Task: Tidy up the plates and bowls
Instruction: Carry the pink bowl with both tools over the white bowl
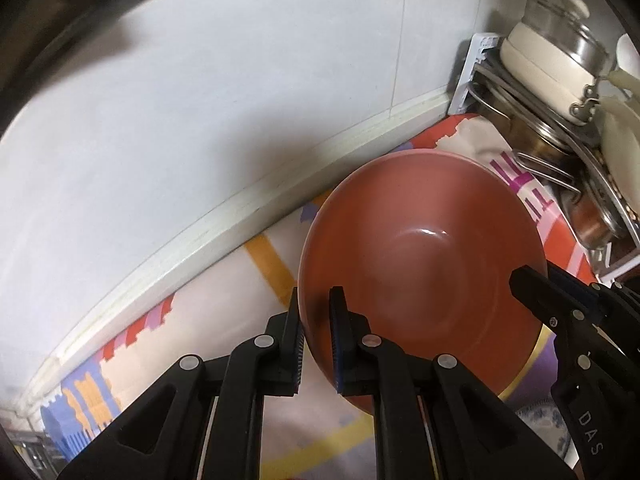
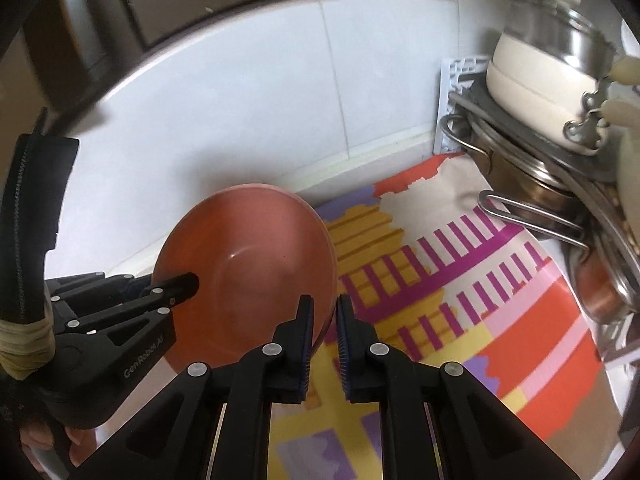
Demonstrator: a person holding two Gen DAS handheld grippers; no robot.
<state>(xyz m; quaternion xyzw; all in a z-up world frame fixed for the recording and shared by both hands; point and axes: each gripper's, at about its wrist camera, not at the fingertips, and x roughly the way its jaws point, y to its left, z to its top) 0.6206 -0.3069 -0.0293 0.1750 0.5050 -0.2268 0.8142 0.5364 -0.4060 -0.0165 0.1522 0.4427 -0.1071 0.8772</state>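
A terracotta-red bowl (image 1: 424, 248) hangs tilted above the patterned tablecloth (image 1: 276, 264), held by both grippers at opposite sides of its rim. My left gripper (image 1: 316, 304) is shut on the near-left rim, one pad inside the bowl and one outside. My right gripper (image 1: 540, 278) grips the right rim in the same way. In the right wrist view the bowl (image 2: 256, 248) sits left of centre. There the right gripper (image 2: 325, 306) pinches its right edge and the left gripper (image 2: 172, 280) clamps its left edge.
A rack with stacked pots and lids (image 1: 560, 80) stands at the right, against the white tiled wall (image 1: 240, 80); it shows again as the pot rack (image 2: 552, 92). A wire handle (image 2: 528, 216) juts out over the cloth. A blue-patterned dish (image 1: 544, 424) lies below the bowl.
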